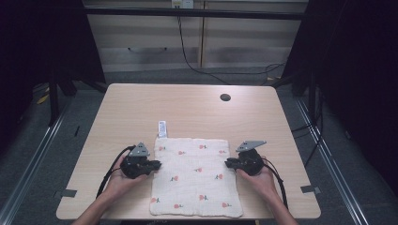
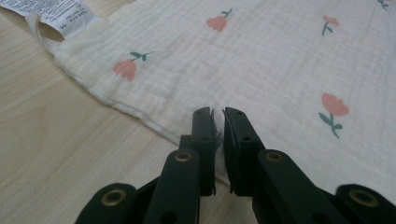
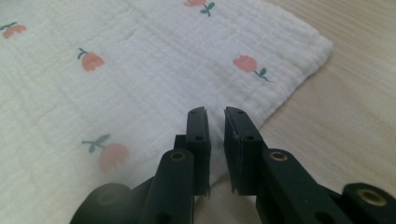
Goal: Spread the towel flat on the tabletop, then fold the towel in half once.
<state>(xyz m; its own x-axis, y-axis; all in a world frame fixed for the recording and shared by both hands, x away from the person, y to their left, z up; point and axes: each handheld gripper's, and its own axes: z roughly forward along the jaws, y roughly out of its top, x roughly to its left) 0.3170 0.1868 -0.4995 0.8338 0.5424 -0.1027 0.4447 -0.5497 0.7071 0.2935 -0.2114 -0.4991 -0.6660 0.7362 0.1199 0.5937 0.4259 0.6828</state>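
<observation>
Fig.: muslin cloth (image 1: 196, 176) w/ tulip print lies flat at near-centre of table (image 1: 141, 103), care label (image 1: 162, 128) at its far-left corner. Likely light, soft, limp, non-fragile; best pinched at an edge or corner, since it sags if lifted by one point. Left gripper (image 2: 218, 122) sits at cloth's left edge, right gripper (image 3: 215, 122) at right edge; both w/ jaws at a narrow gap, nothing between them.

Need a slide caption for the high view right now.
Left gripper and right gripper sit at opposite edges of a flower-print cloth spread flat on the table.
</observation>
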